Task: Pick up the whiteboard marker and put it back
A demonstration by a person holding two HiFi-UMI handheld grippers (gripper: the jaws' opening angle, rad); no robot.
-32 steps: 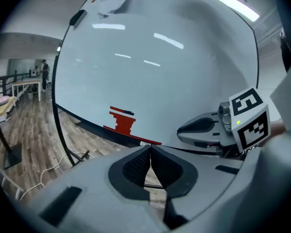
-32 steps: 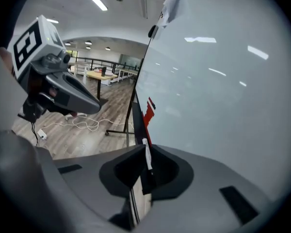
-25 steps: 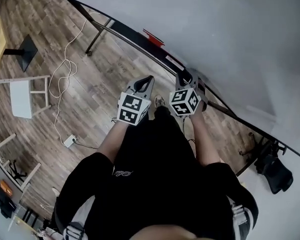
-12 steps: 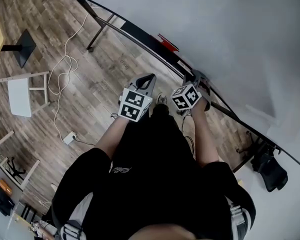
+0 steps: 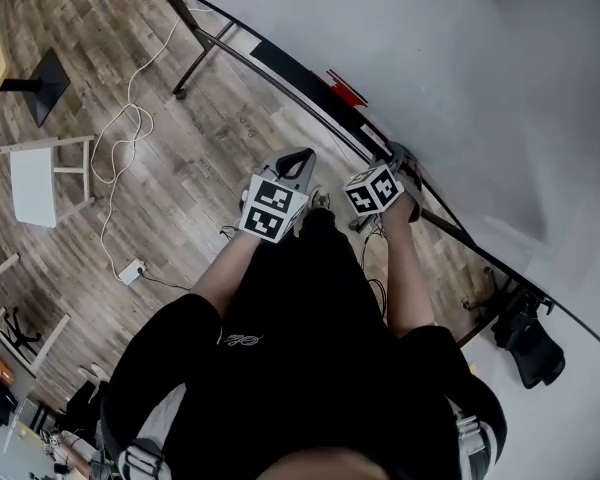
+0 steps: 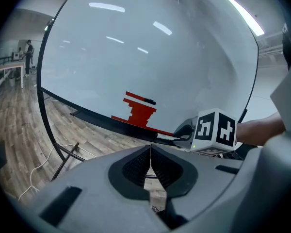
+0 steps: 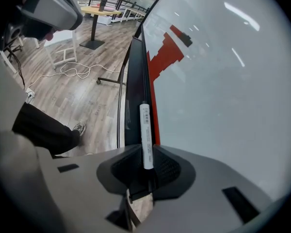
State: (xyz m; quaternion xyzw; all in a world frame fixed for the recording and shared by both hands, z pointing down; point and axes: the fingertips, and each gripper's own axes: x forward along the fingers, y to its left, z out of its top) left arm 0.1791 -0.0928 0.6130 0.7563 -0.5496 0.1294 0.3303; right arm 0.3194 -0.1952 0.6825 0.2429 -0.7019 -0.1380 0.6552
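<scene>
- Head view: the person stands at the whiteboard (image 5: 450, 58). Both grippers are raised toward the black tray (image 5: 300, 76) along its lower edge.
- Head view: over the last second the right gripper (image 5: 399, 158) has tipped more steeply down onto the tray, and its marker cube now shows a different face. The left gripper (image 5: 293, 164) holds short of the board over the wooden floor (image 5: 130, 78), its position little changed. The marker itself cannot be made out from here.
- Left gripper view: its jaws are pressed together with nothing between them. It looks past them at the red drawing (image 6: 138, 111) and at the right gripper working on the tray. It is idle.
- Right gripper view: the whiteboard marker (image 7: 145, 130), a white barrel, lies lengthwise on the tray against the board's foot, with its near end between the jaws.
- Right gripper view: these jaws have just been closing and now stand narrow. The pads appear to meet the barrel on both sides.
- Assessment: the grip seems just made and the marker is not yet lifted off the tray. The pick-up is at its start, and the return has still to come. The hold is at the barrel's end, so the marker may pivot on lifting.
</scene>
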